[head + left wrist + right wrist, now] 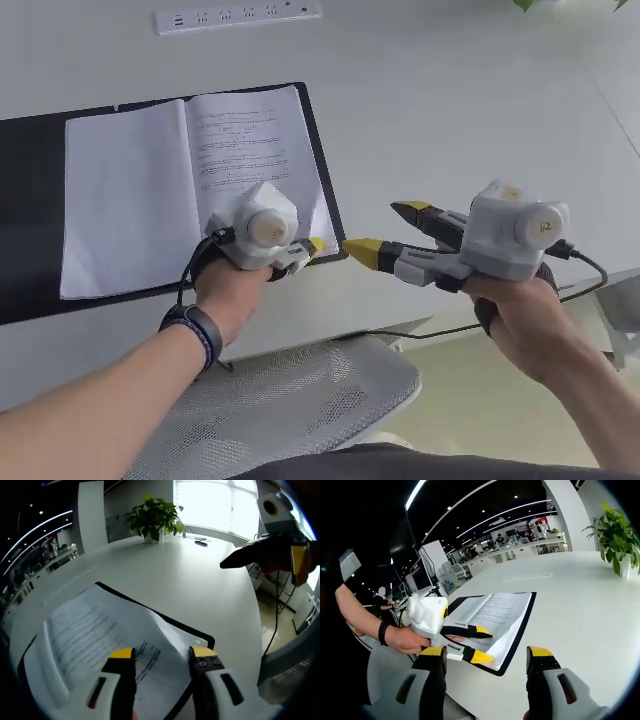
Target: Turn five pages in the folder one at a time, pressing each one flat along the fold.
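Observation:
An open black folder [30, 150] lies on the white table, with a blank page [120, 190] on the left and a printed page [250, 140] on the right. My left gripper [305, 255] hovers open at the printed page's near right corner [165, 630], one yellow-tipped jaw on either side of the page edge; nothing is gripped. The right gripper view shows this left gripper [482, 644] at the folder's corner [505, 660]. My right gripper [388, 230] is open, off the folder to its right, pointing left toward that corner, and it also enters the left gripper view [265, 560].
A white power strip [238, 14] lies at the table's far edge. A grey mesh chair [290, 400] sits below the near table edge. A black cable [590, 265] trails from the right gripper. A potted plant [155, 517] stands far across the table.

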